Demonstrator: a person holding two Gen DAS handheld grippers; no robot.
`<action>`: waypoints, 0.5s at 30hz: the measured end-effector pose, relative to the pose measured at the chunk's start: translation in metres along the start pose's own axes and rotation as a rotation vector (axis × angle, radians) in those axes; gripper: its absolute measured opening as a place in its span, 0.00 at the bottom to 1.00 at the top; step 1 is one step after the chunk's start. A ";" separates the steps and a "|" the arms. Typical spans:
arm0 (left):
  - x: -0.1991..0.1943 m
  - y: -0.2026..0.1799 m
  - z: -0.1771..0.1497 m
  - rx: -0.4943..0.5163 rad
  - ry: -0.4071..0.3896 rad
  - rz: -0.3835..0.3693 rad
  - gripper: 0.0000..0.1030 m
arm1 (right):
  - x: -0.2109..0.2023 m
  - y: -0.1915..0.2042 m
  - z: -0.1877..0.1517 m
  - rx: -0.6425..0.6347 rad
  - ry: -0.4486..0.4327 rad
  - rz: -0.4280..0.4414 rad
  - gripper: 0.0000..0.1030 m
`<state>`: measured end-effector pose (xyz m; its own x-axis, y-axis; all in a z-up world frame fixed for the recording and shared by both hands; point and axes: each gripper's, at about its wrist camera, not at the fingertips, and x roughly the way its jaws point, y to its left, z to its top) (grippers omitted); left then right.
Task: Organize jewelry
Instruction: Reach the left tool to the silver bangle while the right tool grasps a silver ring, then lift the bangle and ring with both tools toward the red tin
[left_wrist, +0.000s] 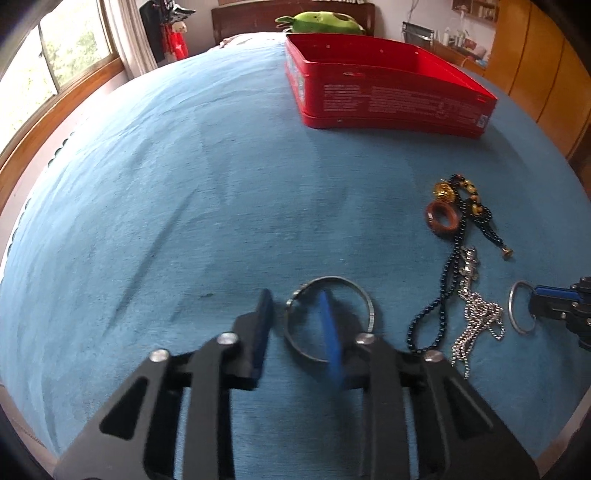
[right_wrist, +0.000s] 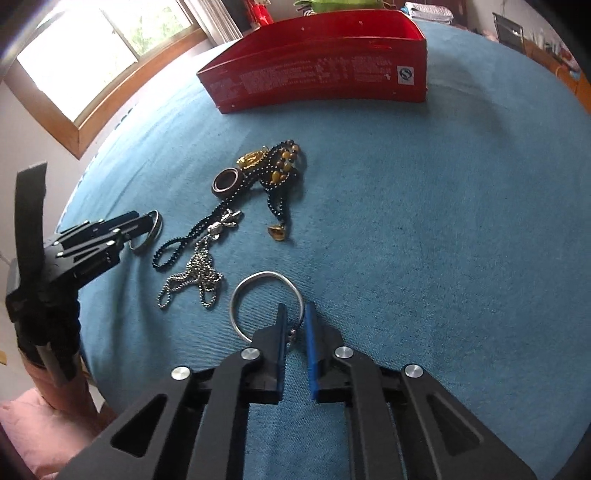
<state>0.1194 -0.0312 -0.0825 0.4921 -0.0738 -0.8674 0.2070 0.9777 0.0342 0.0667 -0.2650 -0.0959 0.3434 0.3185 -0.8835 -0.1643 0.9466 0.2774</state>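
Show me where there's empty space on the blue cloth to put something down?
Bare cloth lies between the red tin and the left gripper, stretching toward the window side. In the right wrist view, cloth right of the right gripper is bare too. It's crowded between the grippers: bead necklace, silver chain, brown ring.

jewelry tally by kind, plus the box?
Bangles: 2
Bead strands: 2
Silver chain: 1
Brown ring: 1
Gold charm: 1
Red box: 1
Total: 8
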 end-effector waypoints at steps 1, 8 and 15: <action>0.000 -0.002 -0.001 0.006 -0.003 -0.002 0.15 | 0.000 0.000 0.000 -0.001 -0.001 0.000 0.08; -0.001 0.003 -0.001 -0.027 0.002 -0.087 0.02 | -0.009 -0.004 0.000 0.023 -0.024 0.057 0.05; -0.009 0.016 0.003 -0.078 -0.015 -0.165 0.02 | -0.031 -0.014 0.010 0.053 -0.095 0.085 0.05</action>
<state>0.1211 -0.0152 -0.0724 0.4692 -0.2370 -0.8507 0.2199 0.9643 -0.1474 0.0677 -0.2878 -0.0690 0.4171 0.3986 -0.8168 -0.1487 0.9165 0.3713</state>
